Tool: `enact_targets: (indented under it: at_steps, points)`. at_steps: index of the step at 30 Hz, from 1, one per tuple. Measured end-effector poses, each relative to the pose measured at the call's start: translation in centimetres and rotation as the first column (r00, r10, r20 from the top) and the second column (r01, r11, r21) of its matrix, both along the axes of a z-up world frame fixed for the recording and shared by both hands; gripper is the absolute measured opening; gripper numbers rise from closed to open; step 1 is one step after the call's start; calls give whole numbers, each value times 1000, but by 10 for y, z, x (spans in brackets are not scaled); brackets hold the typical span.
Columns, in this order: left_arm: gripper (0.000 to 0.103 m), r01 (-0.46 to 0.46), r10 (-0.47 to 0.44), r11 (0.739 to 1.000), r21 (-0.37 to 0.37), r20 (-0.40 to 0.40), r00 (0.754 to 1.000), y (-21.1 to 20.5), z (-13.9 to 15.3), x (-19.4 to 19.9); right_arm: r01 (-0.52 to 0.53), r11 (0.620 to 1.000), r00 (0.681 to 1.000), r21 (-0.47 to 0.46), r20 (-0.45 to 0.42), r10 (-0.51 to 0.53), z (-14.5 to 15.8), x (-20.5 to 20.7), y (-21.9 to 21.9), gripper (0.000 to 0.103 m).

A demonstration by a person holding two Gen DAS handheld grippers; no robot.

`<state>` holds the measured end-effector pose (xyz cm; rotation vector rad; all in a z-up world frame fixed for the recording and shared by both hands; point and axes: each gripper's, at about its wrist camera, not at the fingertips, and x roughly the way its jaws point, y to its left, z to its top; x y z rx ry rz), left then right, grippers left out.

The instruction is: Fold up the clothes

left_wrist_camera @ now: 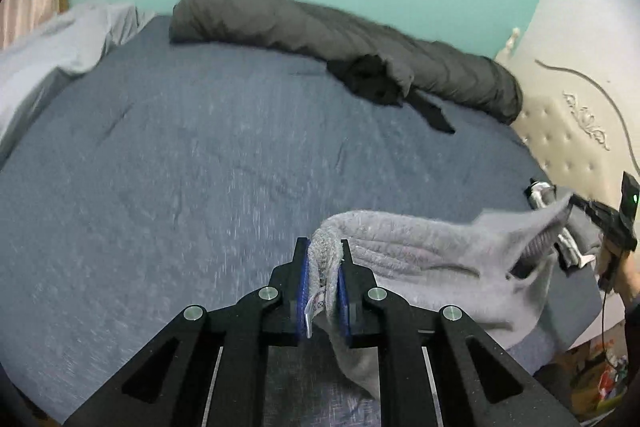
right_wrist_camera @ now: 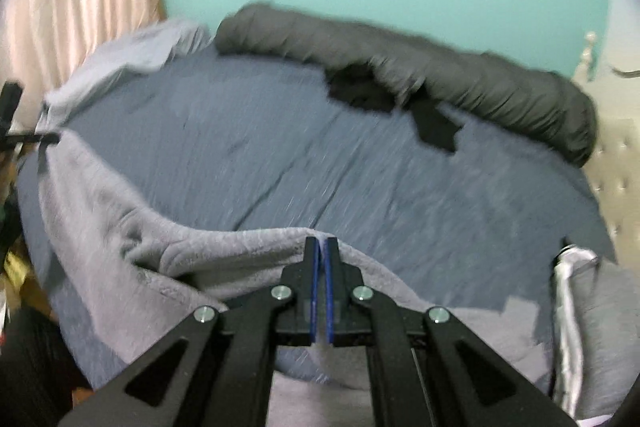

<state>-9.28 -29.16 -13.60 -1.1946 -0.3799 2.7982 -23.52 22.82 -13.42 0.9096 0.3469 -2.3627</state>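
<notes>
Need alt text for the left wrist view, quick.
The left gripper is shut on a bunched edge of a grey sweater with its label showing, held over a blue bed. A rolled dark duvet and black garment lie at the far side.

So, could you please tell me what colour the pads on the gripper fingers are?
Blue pads on black fingers, clearest in the right wrist view.

Fuzzy grey knit garment [left_wrist_camera: 420, 247]; matt blue bedsheet [left_wrist_camera: 180, 167] (cloth); tufted headboard [left_wrist_camera: 568, 147]
</notes>
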Motion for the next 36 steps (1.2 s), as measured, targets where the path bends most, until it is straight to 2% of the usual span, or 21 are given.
enact_targets:
  at_steps: [2, 5, 7, 9, 13, 16, 19, 21, 22, 28, 36]
  points:
    - [13, 4, -4, 1000, -9, 32, 999, 3, -10, -5, 41, 998, 998, -44, -42, -43, 21, -6, 7, 2]
    - [13, 0, 0, 1000, 5, 111, 994, 5, -42, -12, 48, 997, 998, -56, -32, -50, 22, -15, 6, 2]
    - [13, -4, 2, 1000, 14, 164, 987, 7, -64, -16, 28, 1000, 999, -13, -24, -28, 8, -17, -1, 2]
    - [13, -11, 5, 1000, 24, 222, 975, 7, -89, -19, 1, 1000, 1000, 29, 25, -2, -17, -15, -8, 2]
    - [14, -31, 4, 997, 69, 360, 933, 7, -159, -21, -36, 995, 987, 93, 162, 21, -84, -8, -15, 2]
    - [15, -8, -23, 997, 71, 426, 904, 15, -189, -23, -71, 990, 963, 122, 266, 36, -131, -5, -17, 2]
    - [17, -20, -14, 997, 78, 411, 911, 12, -188, -25, -111, 983, 941, 148, 335, 56, -160, 0, -19, 3]
    - [31, -43, 8, 996, 81, 384, 923, 9, -178, -29, -121, 982, 927, 146, 370, 59, -170, 1, -17, 3]
    - [35, -52, 18, 995, 84, 366, 930, 7, -172, -31, -117, 984, 923, 137, 380, 57, -172, 0, -15, 4]
    - [54, -93, 48, 982, 163, 260, 965, 2, -145, -53, -34, 999, 930, 25, 366, 23, -153, -7, 8, 6]
    - [54, -51, -10, 983, 175, 330, 944, 43, -190, -112, 63, 992, 935, -110, 353, -20, -132, -14, 36, 6]
